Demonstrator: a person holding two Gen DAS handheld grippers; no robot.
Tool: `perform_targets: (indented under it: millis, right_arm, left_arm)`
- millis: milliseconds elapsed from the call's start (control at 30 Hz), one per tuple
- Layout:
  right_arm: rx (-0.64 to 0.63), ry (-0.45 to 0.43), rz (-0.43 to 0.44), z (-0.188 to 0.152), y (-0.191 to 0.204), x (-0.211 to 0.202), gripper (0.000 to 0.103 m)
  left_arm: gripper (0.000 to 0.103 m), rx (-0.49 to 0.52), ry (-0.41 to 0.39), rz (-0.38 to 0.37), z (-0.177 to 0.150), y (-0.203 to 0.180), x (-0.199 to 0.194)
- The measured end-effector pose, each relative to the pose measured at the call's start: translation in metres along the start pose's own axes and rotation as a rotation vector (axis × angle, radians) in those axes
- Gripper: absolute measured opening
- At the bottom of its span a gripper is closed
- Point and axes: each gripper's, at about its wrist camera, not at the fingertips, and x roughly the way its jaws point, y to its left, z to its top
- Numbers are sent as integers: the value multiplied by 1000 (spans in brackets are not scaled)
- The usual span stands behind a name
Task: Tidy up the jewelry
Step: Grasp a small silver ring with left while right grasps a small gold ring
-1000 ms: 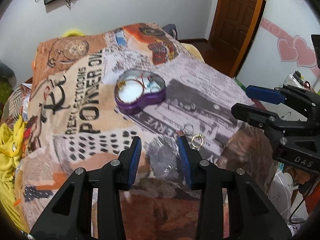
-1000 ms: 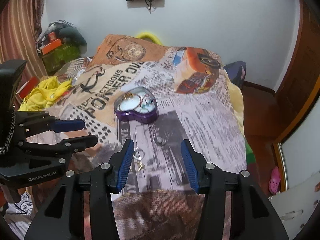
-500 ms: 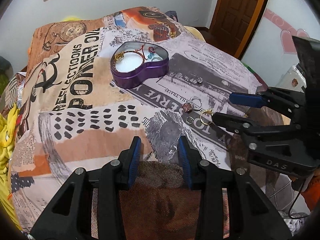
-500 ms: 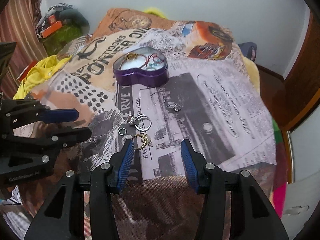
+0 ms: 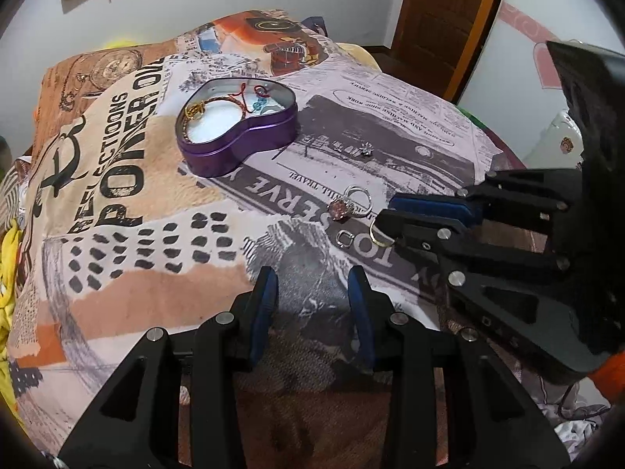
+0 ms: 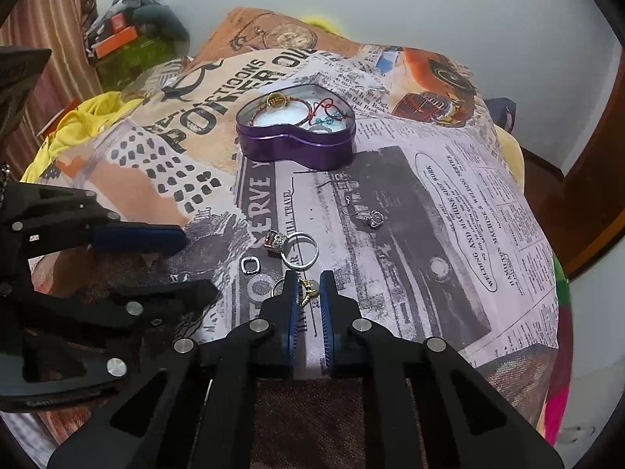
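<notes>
A purple heart-shaped tin (image 5: 234,133) (image 6: 297,140) with a red cord bracelet and beads inside sits on the printed blanket. In front of it lie a silver ring with a pink stone (image 5: 349,205) (image 6: 291,248), a small square silver link (image 5: 345,239) (image 6: 250,264) and a silver earring (image 5: 367,149) (image 6: 371,217). My right gripper (image 6: 308,287) (image 5: 386,217) has its jaws nearly closed around a gold ring (image 6: 306,291) (image 5: 377,234) lying on the blanket. My left gripper (image 5: 312,285) (image 6: 187,262) is open and empty, hovering left of the loose pieces.
The blanket (image 5: 129,195) covers a bed. Yellow cloth (image 6: 78,125) lies at its left edge, and clutter (image 6: 129,27) is piled by the curtain. A wooden door (image 5: 441,19) stands at the far right, with a drop to the floor (image 6: 547,179) beside the bed.
Both grippers moved forward and down toward the loose jewelry. The right gripper's jaws narrowed from wide open to nearly closed around the gold ring. The left stayed open.
</notes>
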Motion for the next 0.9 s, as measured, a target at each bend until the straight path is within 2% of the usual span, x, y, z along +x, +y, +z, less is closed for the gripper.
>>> perform_targets:
  millis: [233,400,567,900]
  right_arm:
    - [63,-40,13,-3,-10,-14,7]
    - [84,-66,7,-1,-19,-23,7]
    - [103,-75,9,-1,-26,-25,7]
    - [112,-88,6,2,-28,-30,7]
  left_arm:
    - [36,16,-9,-8,8,-8,6]
    - [26,24,-8,-26,15,-13,12]
    - [9,30,-7,-37,17,-17,15]
    - [7,-4,-16,-22,12,-15,8]
